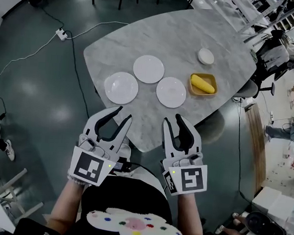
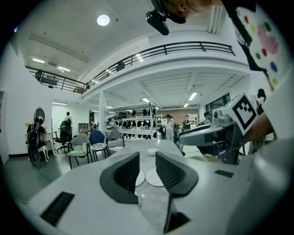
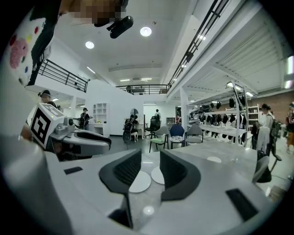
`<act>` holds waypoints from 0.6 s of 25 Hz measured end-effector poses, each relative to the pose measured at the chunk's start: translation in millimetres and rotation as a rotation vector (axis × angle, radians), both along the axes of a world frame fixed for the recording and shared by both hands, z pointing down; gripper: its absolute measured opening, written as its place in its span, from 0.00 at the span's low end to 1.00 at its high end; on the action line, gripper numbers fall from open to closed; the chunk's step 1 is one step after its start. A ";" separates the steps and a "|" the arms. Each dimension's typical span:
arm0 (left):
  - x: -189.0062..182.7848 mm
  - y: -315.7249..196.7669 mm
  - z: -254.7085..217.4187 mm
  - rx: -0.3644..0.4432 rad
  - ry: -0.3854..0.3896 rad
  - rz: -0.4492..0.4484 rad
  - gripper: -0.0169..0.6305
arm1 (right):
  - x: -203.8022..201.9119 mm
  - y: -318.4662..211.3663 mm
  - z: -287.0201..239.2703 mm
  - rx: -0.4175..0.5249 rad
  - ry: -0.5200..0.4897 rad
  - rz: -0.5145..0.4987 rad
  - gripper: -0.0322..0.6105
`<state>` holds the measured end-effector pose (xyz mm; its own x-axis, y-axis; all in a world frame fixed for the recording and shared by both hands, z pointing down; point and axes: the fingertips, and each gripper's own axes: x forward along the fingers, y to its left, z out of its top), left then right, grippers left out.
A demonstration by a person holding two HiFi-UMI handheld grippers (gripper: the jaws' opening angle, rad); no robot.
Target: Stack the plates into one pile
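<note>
Three plates [image 1: 121,87] [image 1: 149,69] [image 1: 171,92], one bowl [image 1: 206,56], one yellow dish [image 1: 193,88]

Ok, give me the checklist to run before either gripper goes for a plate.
1. Left gripper has its jaws apart with nothing between them: ok.
2. Right gripper has its jaws apart with nothing between them: ok.
3. The three round white plates, left plate, far plate and right plate, lie flat, separate and bare: ok.
4. Grey marble table is bare between the grippers and the near plates: ok.
5. Yellow square dish and small white bowl stand apart from the plates: ok.
6. Room under a plate's rim for a jaw: cannot tell.
</note>
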<state>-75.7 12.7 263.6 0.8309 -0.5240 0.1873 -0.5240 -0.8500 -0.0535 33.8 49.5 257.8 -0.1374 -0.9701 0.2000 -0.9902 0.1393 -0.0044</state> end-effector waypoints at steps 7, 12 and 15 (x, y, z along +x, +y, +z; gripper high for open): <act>-4.8 -34.2 7.1 -0.040 0.020 0.029 0.18 | -7.2 -34.5 6.2 -0.024 -0.001 0.021 0.22; -2.4 -44.5 17.3 -0.076 0.014 0.044 0.18 | -7.2 -44.0 10.2 -0.039 0.002 0.032 0.22; 2.7 -46.3 21.2 -0.086 0.017 0.042 0.18 | -4.1 -46.8 15.4 -0.047 -0.008 0.029 0.22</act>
